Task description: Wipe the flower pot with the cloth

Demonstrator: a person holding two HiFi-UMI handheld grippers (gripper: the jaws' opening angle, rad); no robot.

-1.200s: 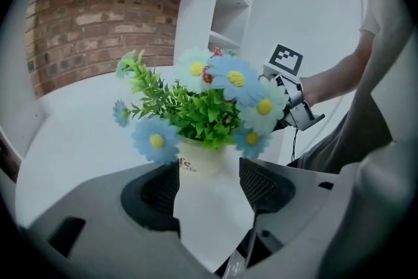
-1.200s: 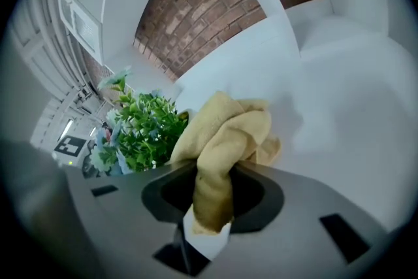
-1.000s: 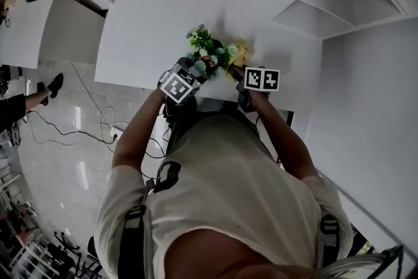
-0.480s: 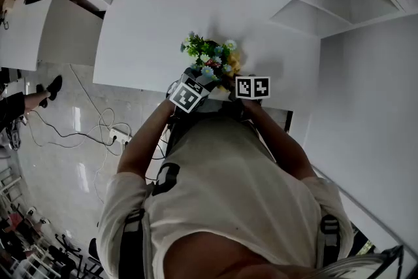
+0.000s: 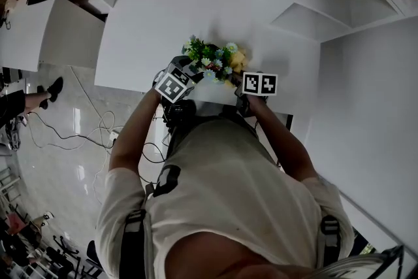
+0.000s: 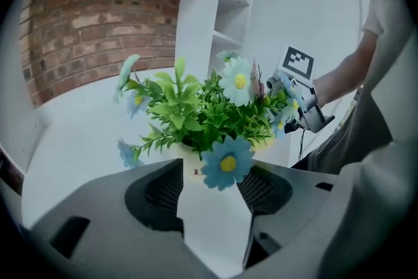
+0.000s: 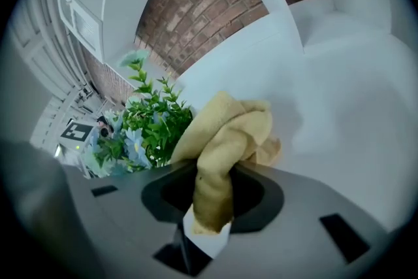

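Note:
A cream flower pot [image 6: 191,155] with green leaves and blue and white flowers [image 5: 212,59] stands near the white table's front edge. My left gripper [image 6: 212,185] is at the pot's left side [image 5: 188,74]. Its jaws have just been opening and stand wide, with the pot's lower part between the tips; the pads do not visibly press on it. My right gripper [image 7: 215,174] is shut on a bunched yellow cloth [image 7: 225,137]. It holds the cloth at the plant's right side [image 5: 236,62].
The white table [image 5: 163,16] ends just in front of the pot, with the person's body close against that edge. White shelves [image 5: 326,10] rise at the right, and a white cabinet [image 5: 46,29] stands at the left. Cables [image 5: 98,124] lie on the floor.
Both grippers dipped toward the table's front edge half a second ago and are back up beside the plant. The left one now sits slightly further left. The cloth stays gripped.

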